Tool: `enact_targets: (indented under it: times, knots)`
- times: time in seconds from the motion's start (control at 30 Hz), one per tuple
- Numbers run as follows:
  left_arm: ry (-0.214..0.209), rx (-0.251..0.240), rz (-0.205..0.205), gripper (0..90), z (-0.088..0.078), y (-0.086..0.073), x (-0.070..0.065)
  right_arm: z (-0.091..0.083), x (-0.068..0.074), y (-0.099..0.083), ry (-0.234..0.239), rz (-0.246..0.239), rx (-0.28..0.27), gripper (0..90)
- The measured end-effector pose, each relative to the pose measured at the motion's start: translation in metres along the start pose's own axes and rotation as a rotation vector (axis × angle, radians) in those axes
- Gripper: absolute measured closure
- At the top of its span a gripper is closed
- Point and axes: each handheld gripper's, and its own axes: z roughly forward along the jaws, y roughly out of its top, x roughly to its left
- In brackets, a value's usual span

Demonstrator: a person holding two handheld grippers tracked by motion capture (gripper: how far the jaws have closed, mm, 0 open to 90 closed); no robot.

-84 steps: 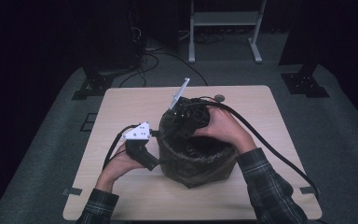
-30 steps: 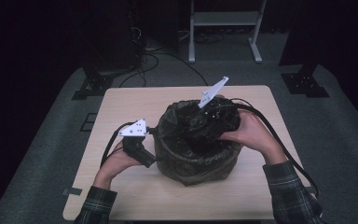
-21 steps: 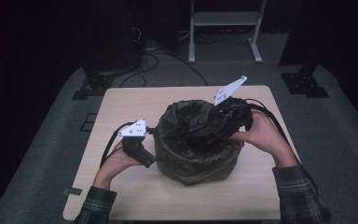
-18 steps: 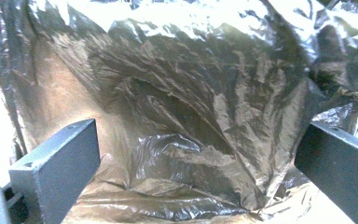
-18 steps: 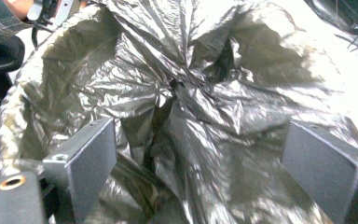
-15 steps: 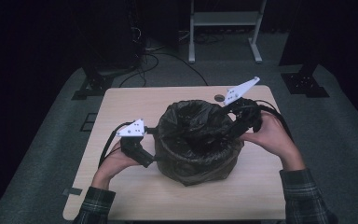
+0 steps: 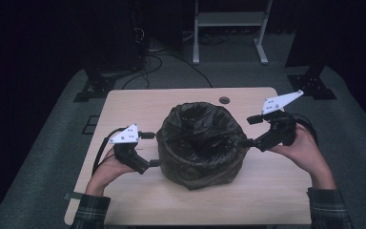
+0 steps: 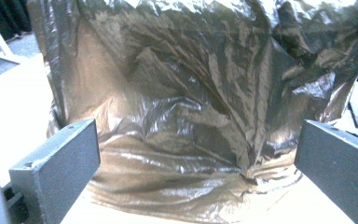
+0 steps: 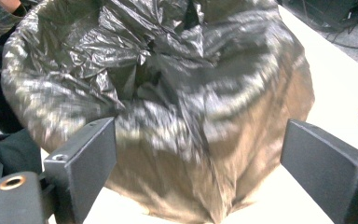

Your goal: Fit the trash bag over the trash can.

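Looking from my side of the table, I see my two hands first, one gripper in each. The left gripper sits just beside the bag, on its left. Its jaws are spread wide and hold nothing. In the left gripper view the bag stands close in front, between the jaws, and I cannot tell if they touch it. The right gripper is on the other side, jaws wide apart too, empty, one tip at the rim.

The bag stands in the middle of the table, pulled over something round, its mouth open to the top.

I think things can go wrong here. The plastic is thin and slippery. If I pinch only a little bit, it can slip out or tear. If I pull hard on one side, the whole thing can tip or slide.

Farther back there is a small round hole in the table.

I count two grippers, one bag, one hole, one table.
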Motion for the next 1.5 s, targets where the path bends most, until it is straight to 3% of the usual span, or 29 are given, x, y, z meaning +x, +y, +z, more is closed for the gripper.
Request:
enact_targets:
  times: [0.2,0.33,0.53,0.6,0.77,0.8,1.13,1.5]
  knots:
    - [0.023,0.005,-0.003,0.0,-0.011,-0.003,-0.004,-0.013,-0.003,-0.02,-0.03,0.021,-0.032,9.3]
    - [0.057,0.009,-0.006,0.0,-0.02,-0.007,-0.008,-0.025,-0.005,-0.039,-0.074,0.03,-0.061,9.3]
    - [0.107,0.016,-0.014,0.0,-0.032,-0.015,-0.011,-0.031,-0.009,-0.059,-0.119,0.046,-0.089,9.3]
    - [0.122,0.021,-0.016,0.0,-0.036,-0.019,-0.014,-0.031,-0.011,-0.074,-0.142,0.062,-0.099,9.3]
    - [0.136,0.027,-0.026,0.0,-0.038,-0.026,-0.017,-0.027,-0.013,-0.091,-0.162,0.075,-0.106,9.3]
    - [0.145,0.03,-0.03,0.0,-0.039,-0.029,-0.018,-0.023,-0.012,-0.1,-0.172,0.079,-0.106,9.3]
    - [0.172,0.055,-0.04,0.0,-0.04,-0.045,-0.022,-0.004,-0.011,-0.14,-0.184,0.135,-0.089,9.3]
    - [0.2,0.108,-0.052,0.0,-0.035,-0.062,-0.022,0.011,-0.012,-0.171,-0.194,0.182,-0.073,9.3]
